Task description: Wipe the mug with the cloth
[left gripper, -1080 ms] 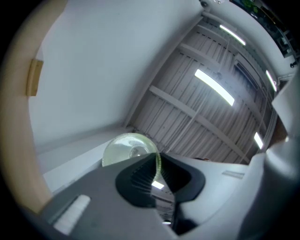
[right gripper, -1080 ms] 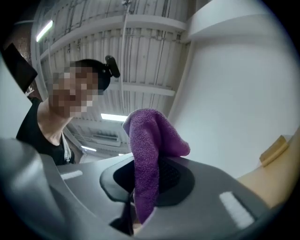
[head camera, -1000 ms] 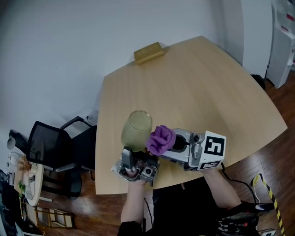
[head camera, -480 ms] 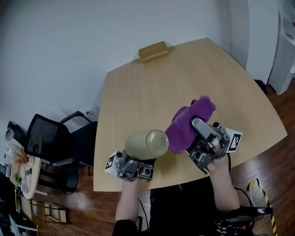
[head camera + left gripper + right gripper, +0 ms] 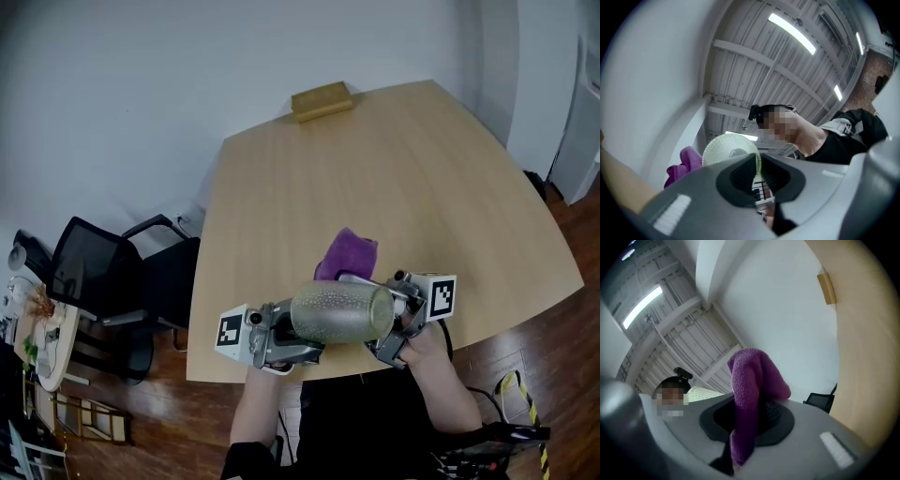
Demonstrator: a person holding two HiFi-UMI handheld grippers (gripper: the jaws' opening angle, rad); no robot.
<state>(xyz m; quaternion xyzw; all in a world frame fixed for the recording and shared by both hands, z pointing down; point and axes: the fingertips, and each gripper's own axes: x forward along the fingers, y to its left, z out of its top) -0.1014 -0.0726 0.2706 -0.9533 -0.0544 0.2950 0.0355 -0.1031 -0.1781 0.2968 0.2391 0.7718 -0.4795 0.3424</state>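
**Step in hand: wiping, with the mug (image 5: 342,312) lifted over the near table (image 5: 422,178) edge.**
Our left gripper (image 5: 757,172) pinches the mug rim and our right gripper (image 5: 747,420) pinches the cloth (image 5: 348,254). Next, we press the cloth onto the mug wall.

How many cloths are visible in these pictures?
1. The purple cloth is clamped in the right claw, next to the mug. No other cloth is visible.

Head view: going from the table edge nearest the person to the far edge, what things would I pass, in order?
mug → purple cloth → tan block
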